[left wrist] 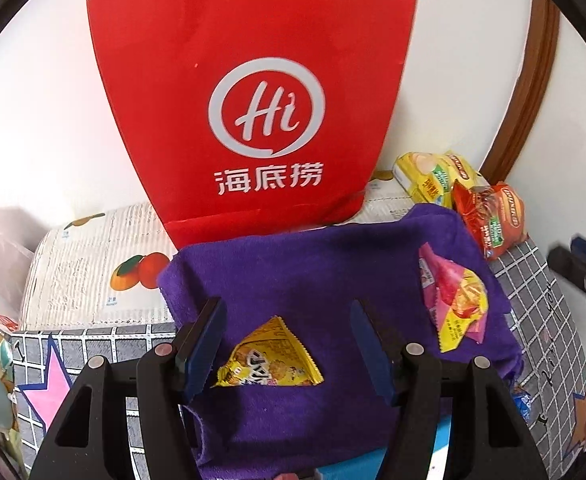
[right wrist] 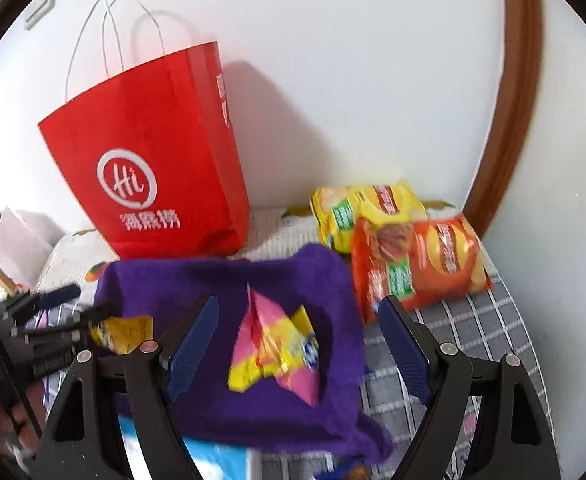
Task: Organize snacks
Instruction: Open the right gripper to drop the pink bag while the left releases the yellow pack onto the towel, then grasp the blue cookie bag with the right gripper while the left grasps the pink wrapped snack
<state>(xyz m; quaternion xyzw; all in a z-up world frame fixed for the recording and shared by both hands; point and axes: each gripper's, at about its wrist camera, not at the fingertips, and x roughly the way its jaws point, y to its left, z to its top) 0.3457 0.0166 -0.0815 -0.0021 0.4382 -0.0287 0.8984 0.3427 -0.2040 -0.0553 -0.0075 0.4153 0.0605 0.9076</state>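
Observation:
A purple towel (left wrist: 313, 272) (right wrist: 221, 280) lies in front of a red paper bag (left wrist: 253, 92) (right wrist: 153, 168). A small yellow snack packet (left wrist: 271, 356) (right wrist: 123, 332) lies on the towel, between the open fingers of my left gripper (left wrist: 285, 344). A pink and yellow snack packet (left wrist: 453, 300) (right wrist: 277, 344) lies on the towel's right part, between the open fingers of my right gripper (right wrist: 297, 340). Neither gripper touches its packet. The left gripper also shows at the left edge of the right wrist view (right wrist: 53, 316).
A yellow chip bag (left wrist: 433, 180) (right wrist: 365, 208) and an orange chip bag (left wrist: 489, 216) (right wrist: 421, 264) lie at the back right by the wall. A grid-patterned cloth (left wrist: 541, 300) (right wrist: 473, 328) and a fruit-print cloth (left wrist: 93, 264) cover the table. A wooden frame (right wrist: 509, 120) stands on the right.

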